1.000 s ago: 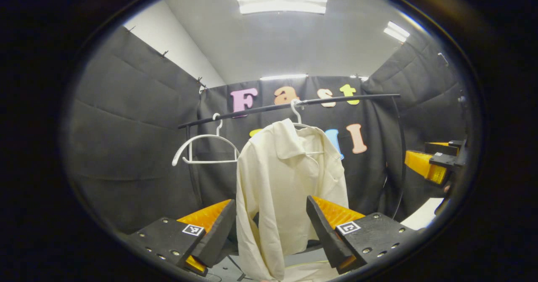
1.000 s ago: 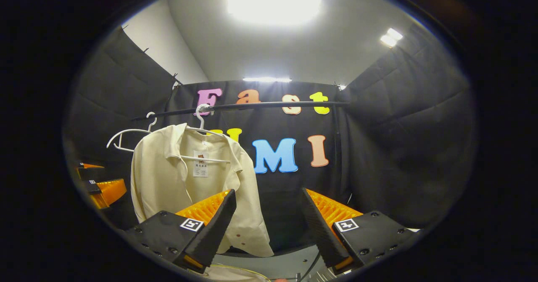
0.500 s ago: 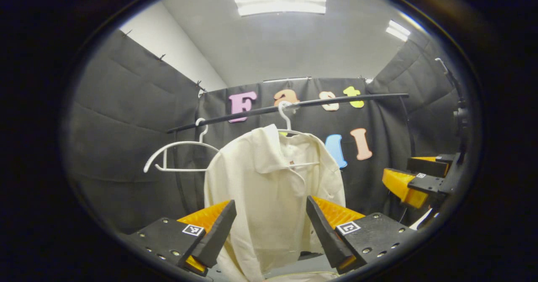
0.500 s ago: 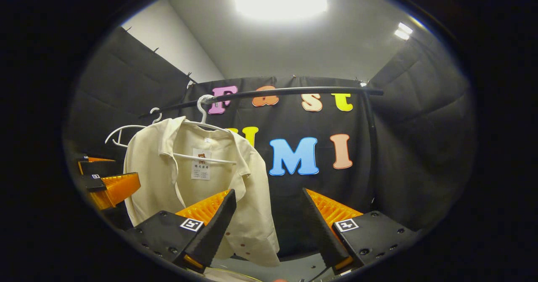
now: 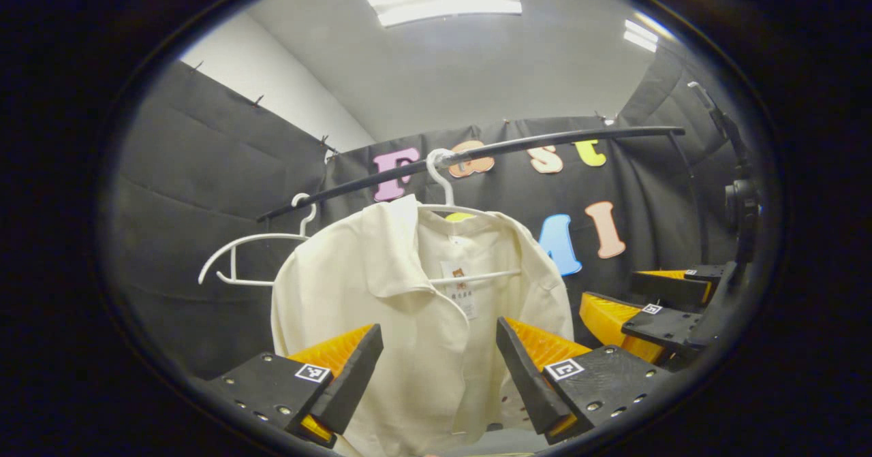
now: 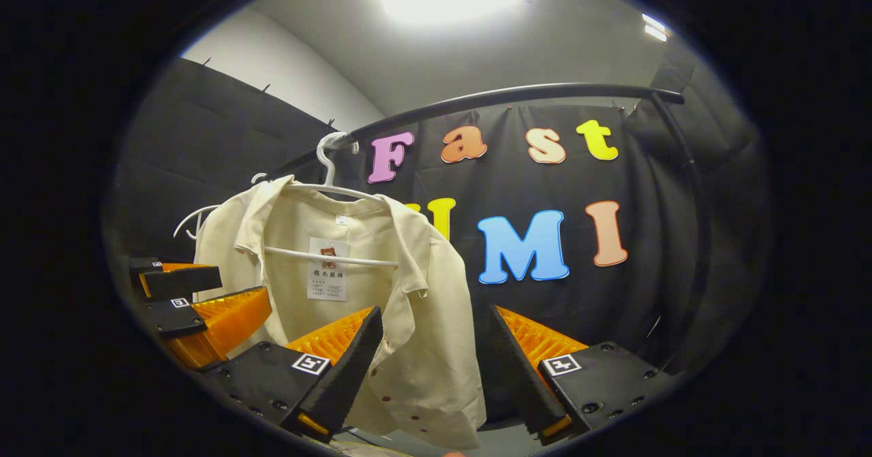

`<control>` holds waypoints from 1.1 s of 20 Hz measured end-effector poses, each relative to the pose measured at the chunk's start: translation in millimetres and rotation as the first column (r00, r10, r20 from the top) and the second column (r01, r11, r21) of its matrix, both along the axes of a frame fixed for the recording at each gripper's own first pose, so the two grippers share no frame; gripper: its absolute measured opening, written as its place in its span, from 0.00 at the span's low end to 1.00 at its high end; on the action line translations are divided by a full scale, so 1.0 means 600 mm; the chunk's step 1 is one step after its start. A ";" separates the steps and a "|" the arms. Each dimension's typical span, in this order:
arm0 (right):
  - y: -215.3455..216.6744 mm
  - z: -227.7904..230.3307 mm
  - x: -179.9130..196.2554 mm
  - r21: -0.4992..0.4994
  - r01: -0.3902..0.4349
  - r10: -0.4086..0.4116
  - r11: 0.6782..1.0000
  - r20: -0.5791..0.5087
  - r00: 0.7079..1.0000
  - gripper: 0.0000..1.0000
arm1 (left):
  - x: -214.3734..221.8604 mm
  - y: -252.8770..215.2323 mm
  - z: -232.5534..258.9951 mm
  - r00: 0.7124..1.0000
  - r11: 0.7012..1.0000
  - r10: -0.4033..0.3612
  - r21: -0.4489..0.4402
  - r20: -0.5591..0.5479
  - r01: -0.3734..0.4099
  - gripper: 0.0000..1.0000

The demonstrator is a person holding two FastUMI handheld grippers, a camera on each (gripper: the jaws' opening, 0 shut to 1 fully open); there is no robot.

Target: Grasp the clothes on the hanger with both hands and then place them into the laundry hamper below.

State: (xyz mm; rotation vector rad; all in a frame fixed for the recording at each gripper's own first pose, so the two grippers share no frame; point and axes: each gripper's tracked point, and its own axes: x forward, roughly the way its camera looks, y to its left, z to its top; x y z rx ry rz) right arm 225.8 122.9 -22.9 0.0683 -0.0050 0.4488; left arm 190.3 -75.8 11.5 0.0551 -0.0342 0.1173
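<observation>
An empty white hanger (image 5: 235, 259) hangs at the rail's (image 5: 558, 139) left end. Just right of it, the cream shirt (image 5: 415, 334) hangs on its own hanger. The left gripper (image 5: 436, 368) and right gripper (image 6: 432, 365) both stand apart, empty. Best pinch one shoulder each, lifting evenly. Since a second ago, both have closed in on the shirt.

**Both grippers raised, jaws apart**

My left gripper (image 5: 437, 368) sits at the bottom centre of the left gripper view, its two fingers spread wide with nothing pressed between them. My right gripper (image 6: 436, 365) shows the same at the bottom of the right gripper view, fingers spread and holding nothing. In the left gripper view the right gripper (image 5: 637, 300) shows at the right edge, level with mine.
</observation>
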 end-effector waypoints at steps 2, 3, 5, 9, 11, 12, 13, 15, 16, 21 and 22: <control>0.020 0.004 0.020 0.003 -0.030 0.029 1.000 0.020 0.999 0.98 | 0.019 0.015 -0.011 0.999 0.999 0.041 0.005 -0.016 -0.041 0.98; 0.033 0.005 0.031 0.001 -0.045 0.045 0.999 0.029 0.999 0.98 | 0.027 0.024 -0.018 0.998 0.998 0.062 0.003 -0.026 -0.062 0.96; 0.053 0.002 0.052 0.000 -0.068 0.068 0.998 0.034 0.997 0.97 | 0.041 0.041 -0.031 0.994 0.995 0.102 -0.006 -0.047 -0.102 0.96; 0.086 -0.011 0.091 0.007 -0.085 0.085 0.996 0.015 0.996 0.98 | 0.055 0.058 -0.050 0.987 0.989 0.148 -0.009 -0.070 -0.149 1.00; 0.101 -0.019 0.104 0.013 -0.095 0.095 0.995 0.000 0.996 0.98 | 0.068 0.069 -0.052 0.982 0.985 0.174 0.012 -0.075 -0.173 0.98; 0.107 -0.025 0.113 0.007 -0.095 0.095 0.995 -0.007 0.995 0.97 | 0.075 0.074 -0.053 0.979 0.982 0.187 0.016 -0.077 -0.186 1.00; 0.114 -0.031 0.119 0.000 -0.096 0.096 0.995 -0.014 0.995 0.98 | 0.082 0.077 -0.055 0.977 0.980 0.200 0.017 -0.076 -0.199 1.00; 0.123 -0.045 0.131 -0.013 -0.092 0.091 0.996 -0.031 0.995 0.97 | 0.090 0.084 -0.059 0.972 0.975 0.221 0.019 -0.081 -0.220 0.98; 0.124 -0.052 0.136 -0.016 -0.086 0.085 0.996 -0.043 0.995 0.98 | 0.091 0.090 -0.058 0.967 0.971 0.241 0.024 -0.080 -0.239 1.00; 0.148 -0.089 0.164 0.016 -0.054 0.056 0.998 -0.153 0.987 0.93 | 0.092 0.100 -0.073 0.958 0.965 0.261 0.021 -0.116 -0.260 0.74; 0.151 -0.095 0.166 0.028 -0.052 0.056 0.998 -0.176 0.983 0.76 | 0.088 0.103 -0.071 0.957 0.963 0.269 0.022 -0.111 -0.268 0.76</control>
